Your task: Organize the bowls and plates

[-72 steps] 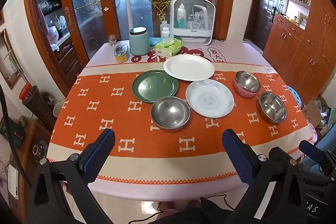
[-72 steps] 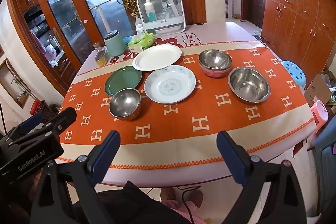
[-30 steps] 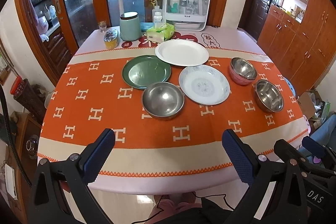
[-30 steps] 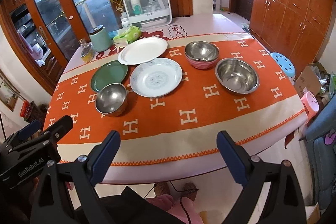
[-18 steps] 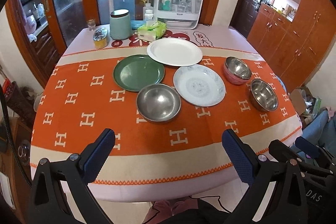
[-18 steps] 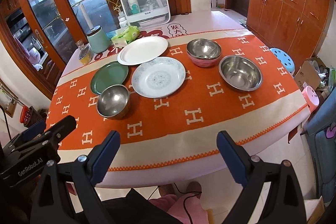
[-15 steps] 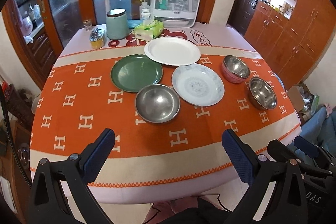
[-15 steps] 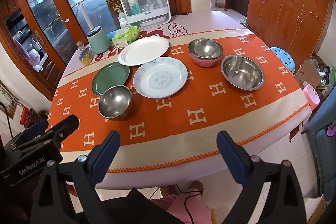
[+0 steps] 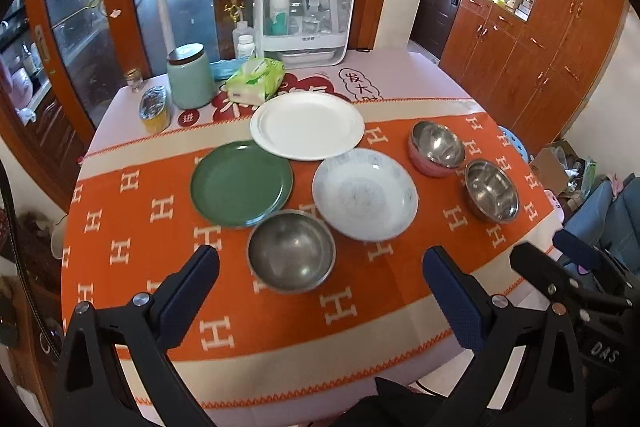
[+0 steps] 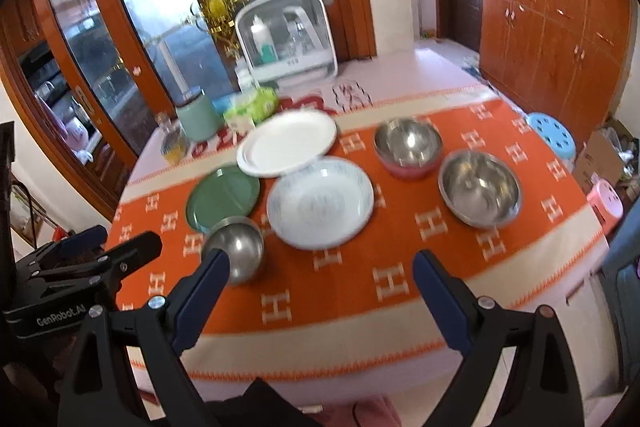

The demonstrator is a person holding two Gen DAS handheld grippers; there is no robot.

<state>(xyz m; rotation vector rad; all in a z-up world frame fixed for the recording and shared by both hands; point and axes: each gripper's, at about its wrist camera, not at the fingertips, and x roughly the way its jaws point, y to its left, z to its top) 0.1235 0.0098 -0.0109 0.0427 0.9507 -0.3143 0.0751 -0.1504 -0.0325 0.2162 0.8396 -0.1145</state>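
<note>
On the orange tablecloth [image 9: 132,227] lie a green plate [image 9: 241,183], a white plate [image 9: 307,125] and a patterned white plate [image 9: 365,193]. A steel bowl [image 9: 291,256] sits nearest me, just beyond my left gripper [image 9: 320,267], which is open and empty. To the right are a steel bowl nested in a pink bowl [image 9: 437,148] and another steel bowl [image 9: 491,190]. My right gripper [image 10: 320,273] is open and empty over the table's near edge. In its view I see the patterned plate [image 10: 320,202], near steel bowl [image 10: 236,251], nested bowls [image 10: 408,147] and right steel bowl [image 10: 479,189].
At the table's back stand a white dispenser box [image 9: 304,15], a green tissue pack [image 9: 256,79], a mint canister [image 9: 189,75] and a small yellow jar [image 9: 155,109]. Wooden cabinets [image 9: 540,39] line the right wall. A blue stool [image 10: 551,139] and pink stool [image 10: 606,201] stand beside the table.
Both grippers have moved forward toward the table, so the dishes look larger and closer. The right wrist view is blurred by motion. Both stay open; no dish has moved.
</note>
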